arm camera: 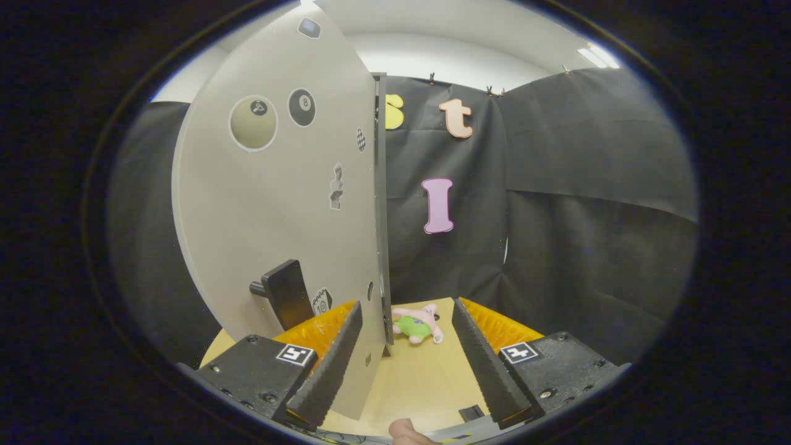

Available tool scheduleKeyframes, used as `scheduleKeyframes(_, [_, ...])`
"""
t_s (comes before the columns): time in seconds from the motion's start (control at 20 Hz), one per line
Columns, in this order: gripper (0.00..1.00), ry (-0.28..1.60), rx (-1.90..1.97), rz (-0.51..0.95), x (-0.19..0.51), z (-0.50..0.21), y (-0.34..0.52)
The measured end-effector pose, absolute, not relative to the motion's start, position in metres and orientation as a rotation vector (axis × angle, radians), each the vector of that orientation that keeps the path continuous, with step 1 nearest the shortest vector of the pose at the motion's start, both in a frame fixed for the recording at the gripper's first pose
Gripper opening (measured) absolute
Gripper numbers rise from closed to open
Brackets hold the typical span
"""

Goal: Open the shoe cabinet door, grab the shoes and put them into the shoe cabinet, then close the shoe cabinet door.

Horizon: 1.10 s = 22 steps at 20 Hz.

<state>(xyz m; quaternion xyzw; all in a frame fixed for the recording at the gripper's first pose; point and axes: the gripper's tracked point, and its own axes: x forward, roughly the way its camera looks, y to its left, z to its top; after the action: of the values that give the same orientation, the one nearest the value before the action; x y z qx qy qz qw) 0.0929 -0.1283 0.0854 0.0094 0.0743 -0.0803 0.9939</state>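
One cabinet door (278,204) stands upright, long axis vertical, its free edge pointing toward the camera and sitting between the spread jaws of the gripper (405,364), nearer the left one; neither presses on it. A dark handle (285,301) projects from its face. Beyond the jaws, a plush toy (419,324) lies on the counter (420,383).

The open cabinet door (278,204) apparently hides the cabinet's inside and any shoes.
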Motion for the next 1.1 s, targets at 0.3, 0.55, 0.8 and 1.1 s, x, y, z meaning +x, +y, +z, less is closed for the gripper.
scheduleKeyframes(0.3, [0.95, 0.141, 0.062, -0.178, 0.114, 0.082, -0.086])
scheduleKeyframes(0.55, [0.95, 0.149, 0.038, -0.099, 0.149, 0.083, -0.024])
scheduleKeyframes(0.8, [0.96, 0.232, -0.014, 0.034, 0.187, 0.066, 0.049])
scheduleKeyframes(1.1, [0.97, 0.213, -0.059, 0.061, 0.185, 0.075, 0.075])
